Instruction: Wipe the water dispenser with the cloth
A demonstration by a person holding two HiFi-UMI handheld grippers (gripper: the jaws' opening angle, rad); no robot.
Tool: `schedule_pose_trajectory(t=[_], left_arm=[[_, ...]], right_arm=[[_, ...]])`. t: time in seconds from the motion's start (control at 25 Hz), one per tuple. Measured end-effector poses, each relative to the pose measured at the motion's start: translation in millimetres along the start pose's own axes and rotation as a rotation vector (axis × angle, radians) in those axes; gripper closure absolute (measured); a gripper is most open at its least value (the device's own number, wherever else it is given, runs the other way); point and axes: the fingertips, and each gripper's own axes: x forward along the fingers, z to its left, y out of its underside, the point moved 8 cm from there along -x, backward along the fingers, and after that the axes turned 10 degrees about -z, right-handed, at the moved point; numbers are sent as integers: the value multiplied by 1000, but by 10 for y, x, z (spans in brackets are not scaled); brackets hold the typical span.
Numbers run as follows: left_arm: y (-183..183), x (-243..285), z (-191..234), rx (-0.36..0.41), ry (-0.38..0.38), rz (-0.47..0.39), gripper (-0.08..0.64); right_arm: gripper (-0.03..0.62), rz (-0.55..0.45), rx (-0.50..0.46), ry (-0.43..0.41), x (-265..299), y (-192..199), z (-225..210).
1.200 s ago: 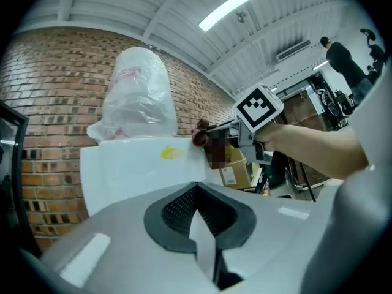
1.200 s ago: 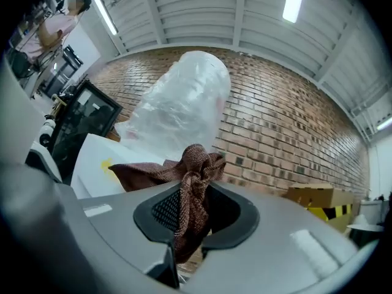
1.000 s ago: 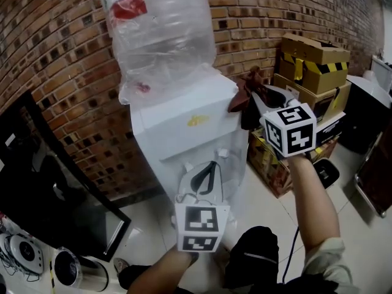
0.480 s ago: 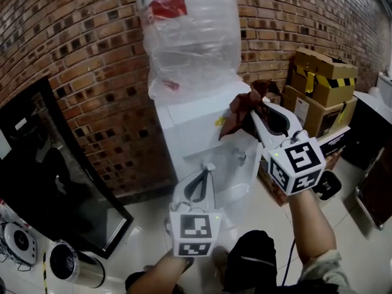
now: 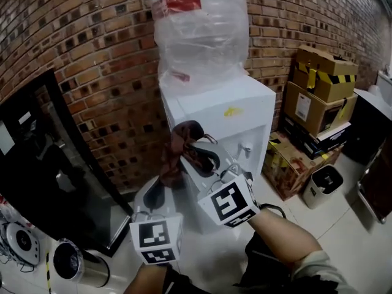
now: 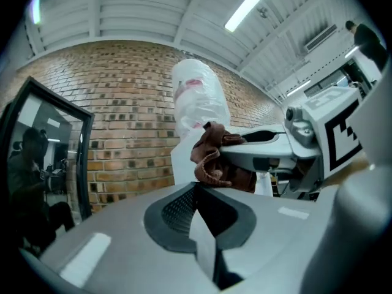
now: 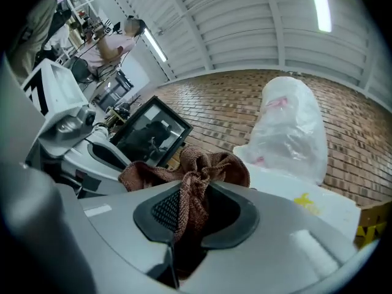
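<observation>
The white water dispenser [image 5: 229, 124] stands against the brick wall, with a plastic-wrapped bottle [image 5: 199, 32] on top. My right gripper [image 5: 187, 155] is shut on a bunched brown cloth [image 5: 176, 146] and holds it at the dispenser's front left corner; I cannot tell if it touches. In the right gripper view the cloth [image 7: 196, 179] is pinched between the pads and bulges above them. My left gripper [image 5: 153, 195] hangs lower left of the cloth, jaws shut and empty [image 6: 196, 187]. From there, the cloth [image 6: 211, 158] and the bottle [image 6: 196, 100] lie just ahead.
A black glass panel [image 5: 43, 164] leans on the wall at the left. Stacked cardboard boxes [image 5: 318, 81] and a small white bin [image 5: 321, 185] stand to the right of the dispenser. A metal cylinder [image 5: 73, 265] sits on the floor at the lower left.
My right gripper has carried the cloth from the dispenser's top right edge across to its front left corner and lower. The left gripper has drifted left and down.
</observation>
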Motion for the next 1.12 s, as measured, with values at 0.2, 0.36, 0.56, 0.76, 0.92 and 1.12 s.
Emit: schedule_pose_trajectory(t=[0.2,0.36,0.56,0.76,0.92,1.12], left_arm=[[200,94,-269,-12,18,31,560],[279,266,-706,-18,96,38,560],[297,461,-1321,-22,199,39,560],[311,636,-1941,-20,289,25,560],[403,764,-2278,-11,351,22,560],[711,847,-2360,-17,361,67,560]], right_arm=[[506,-15,-32,-5,-7,291,-110],[506,-21,-30,64,-264,392,-465],[508,18,62,219,-691,664,-1117],[508,52,120,370,-1137,947,-1683],[509,108,133,443,-1365,1205,-1936],[509,155,133,454,-1444,1480,-1938]])
